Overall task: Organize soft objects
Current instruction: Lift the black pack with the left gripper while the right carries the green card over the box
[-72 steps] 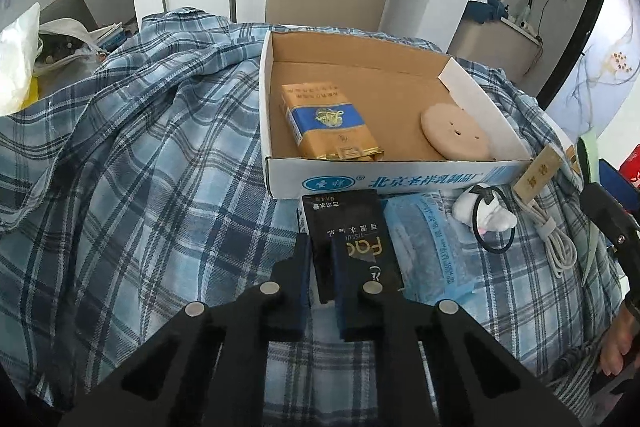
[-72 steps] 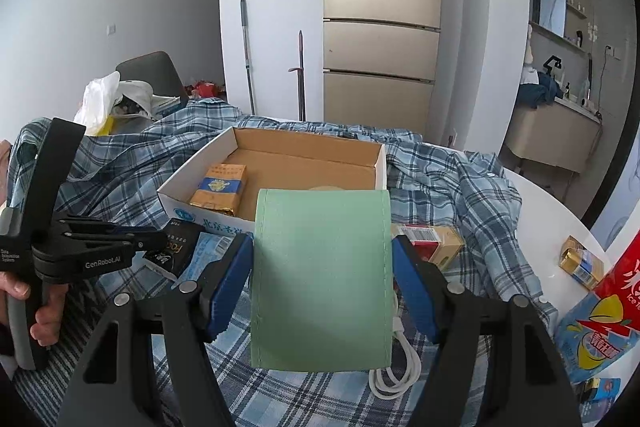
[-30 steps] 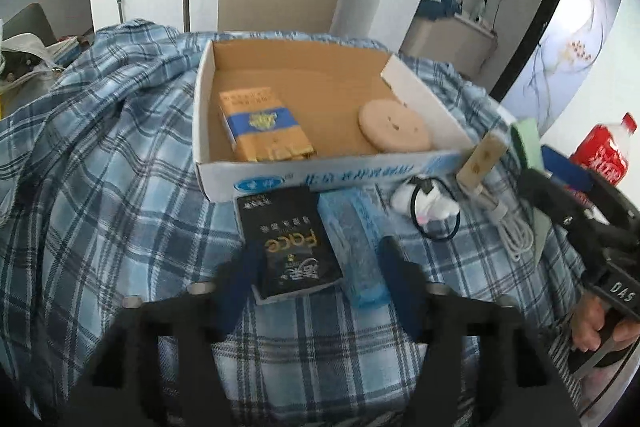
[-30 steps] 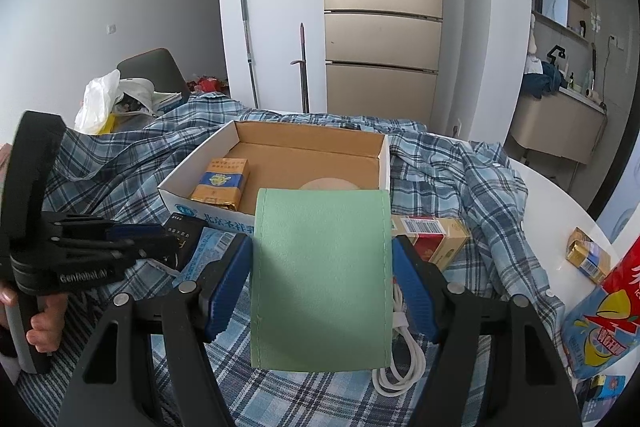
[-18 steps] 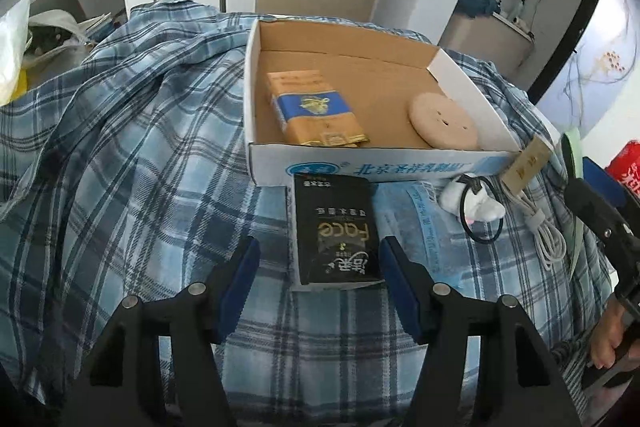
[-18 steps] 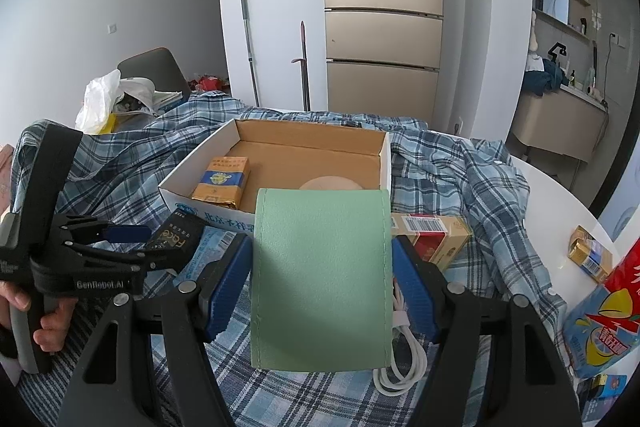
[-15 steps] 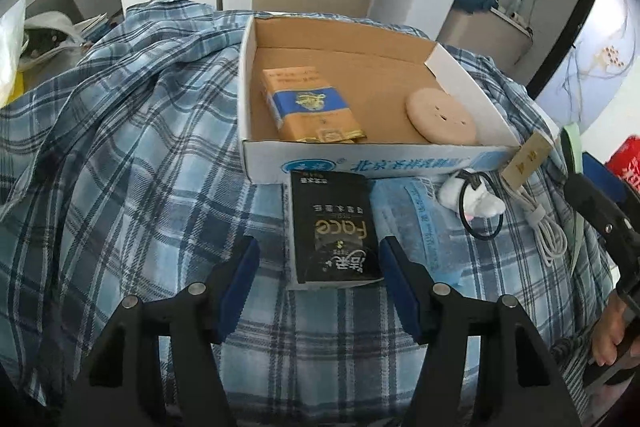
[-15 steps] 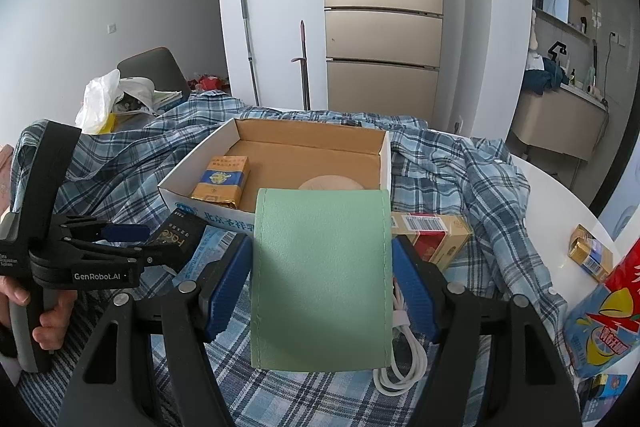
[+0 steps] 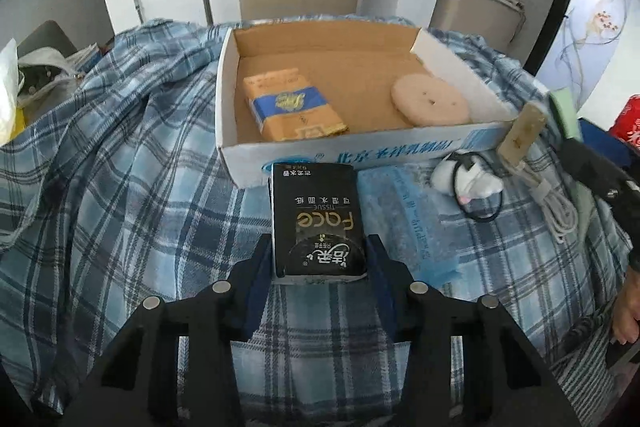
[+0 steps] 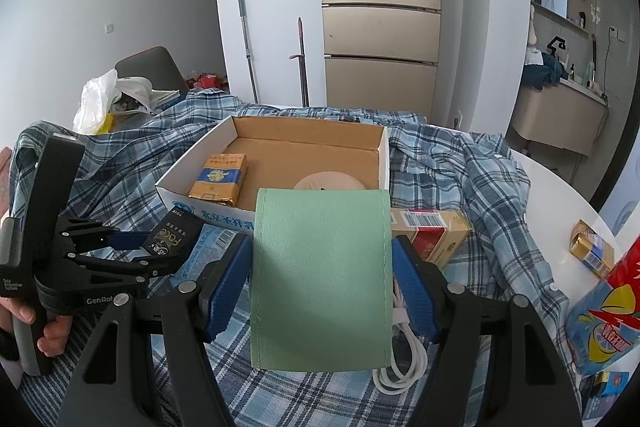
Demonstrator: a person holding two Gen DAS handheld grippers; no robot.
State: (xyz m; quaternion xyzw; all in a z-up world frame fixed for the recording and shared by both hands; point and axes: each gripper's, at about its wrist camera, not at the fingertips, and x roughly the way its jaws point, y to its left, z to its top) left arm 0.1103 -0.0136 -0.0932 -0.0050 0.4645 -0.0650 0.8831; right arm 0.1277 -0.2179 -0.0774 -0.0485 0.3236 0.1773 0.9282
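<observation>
My left gripper [image 9: 319,259] is shut on a black tissue pack [image 9: 318,219], held just in front of the cardboard box [image 9: 248,163]; it also shows in the right wrist view [image 10: 170,233]. The box holds a yellow-and-blue pack [image 9: 292,109] and a round beige pad [image 9: 430,99]. My right gripper [image 10: 322,263] is shut on a green soft pouch [image 10: 320,279], held upright before the box [image 10: 180,195].
A blue wet-wipe pack [image 9: 404,215], a white plush with a black band [image 9: 466,183] and a white cable [image 9: 556,207] lie on the plaid cloth [image 9: 120,187]. A red-and-gold carton [image 10: 434,231], a small gold pack [image 10: 592,253] and a red-and-blue bag [image 10: 604,311] lie to the right.
My left gripper opened, moved forward around the black tissue pack, and has now closed on it. My right gripper has held still with the green pouch.
</observation>
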